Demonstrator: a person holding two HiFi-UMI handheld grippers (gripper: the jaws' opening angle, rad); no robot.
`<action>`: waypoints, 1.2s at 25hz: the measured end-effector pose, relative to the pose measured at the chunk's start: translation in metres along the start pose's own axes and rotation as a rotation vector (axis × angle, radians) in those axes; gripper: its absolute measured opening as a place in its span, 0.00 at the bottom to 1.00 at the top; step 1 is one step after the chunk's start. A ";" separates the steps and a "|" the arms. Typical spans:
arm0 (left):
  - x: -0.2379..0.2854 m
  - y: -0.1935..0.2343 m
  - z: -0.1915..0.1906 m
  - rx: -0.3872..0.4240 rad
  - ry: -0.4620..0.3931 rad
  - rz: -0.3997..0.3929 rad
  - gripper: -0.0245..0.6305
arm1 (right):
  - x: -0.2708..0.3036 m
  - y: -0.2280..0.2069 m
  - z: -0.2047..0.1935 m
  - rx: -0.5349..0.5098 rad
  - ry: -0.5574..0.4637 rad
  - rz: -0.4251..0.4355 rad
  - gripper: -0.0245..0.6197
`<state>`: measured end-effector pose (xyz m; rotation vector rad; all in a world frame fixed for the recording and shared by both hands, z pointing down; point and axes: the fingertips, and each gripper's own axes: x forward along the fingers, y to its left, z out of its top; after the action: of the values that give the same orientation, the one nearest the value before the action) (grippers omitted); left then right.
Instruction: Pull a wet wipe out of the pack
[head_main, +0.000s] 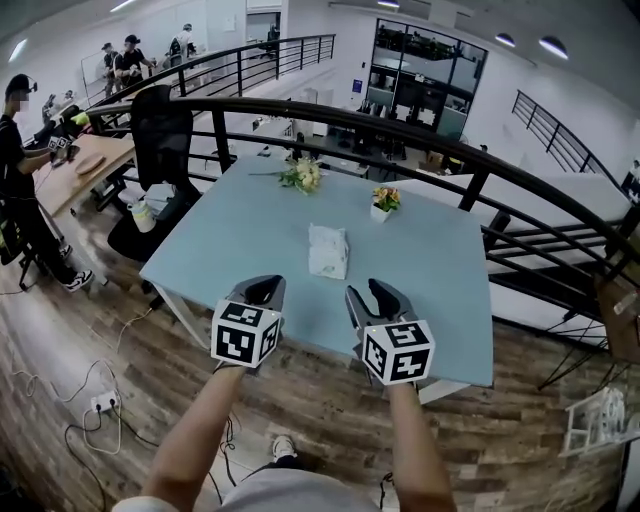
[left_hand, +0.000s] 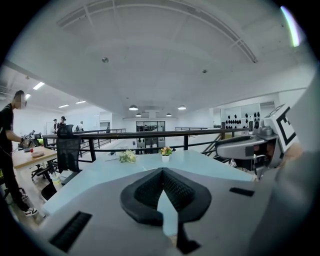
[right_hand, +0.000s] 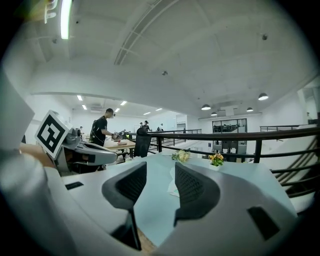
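The white wet wipe pack (head_main: 328, 250) lies flat near the middle of the light blue table (head_main: 240, 225). Both grippers hover side by side over the table's near edge, short of the pack. My left gripper (head_main: 265, 283) is shut, its black pads meeting at the tips with nothing between them (left_hand: 162, 171). My right gripper (head_main: 372, 288) is open with an empty gap between its pads (right_hand: 161, 172). In the right gripper view the pack (right_hand: 172, 186) shows through that gap, further along the table. The left gripper view does not show the pack.
A loose bunch of flowers (head_main: 302, 175) and a small potted flower (head_main: 385, 200) stand at the table's far side. A black railing (head_main: 430, 135) curves behind the table. An office chair (head_main: 160, 140) and people at a workbench (head_main: 20, 160) are to the left.
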<state>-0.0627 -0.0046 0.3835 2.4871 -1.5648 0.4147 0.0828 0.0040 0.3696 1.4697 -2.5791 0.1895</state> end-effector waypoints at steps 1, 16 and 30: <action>0.005 0.003 0.001 0.000 0.002 -0.008 0.03 | 0.005 -0.001 0.001 0.002 0.003 -0.005 0.29; 0.053 0.047 0.009 0.014 0.012 -0.088 0.03 | 0.062 -0.008 0.010 0.024 0.024 -0.084 0.37; 0.069 0.071 0.005 0.055 0.029 -0.098 0.03 | 0.088 -0.005 0.007 0.028 0.037 -0.108 0.39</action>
<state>-0.0972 -0.0959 0.4008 2.5738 -1.4322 0.4827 0.0422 -0.0743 0.3808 1.5949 -2.4698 0.2380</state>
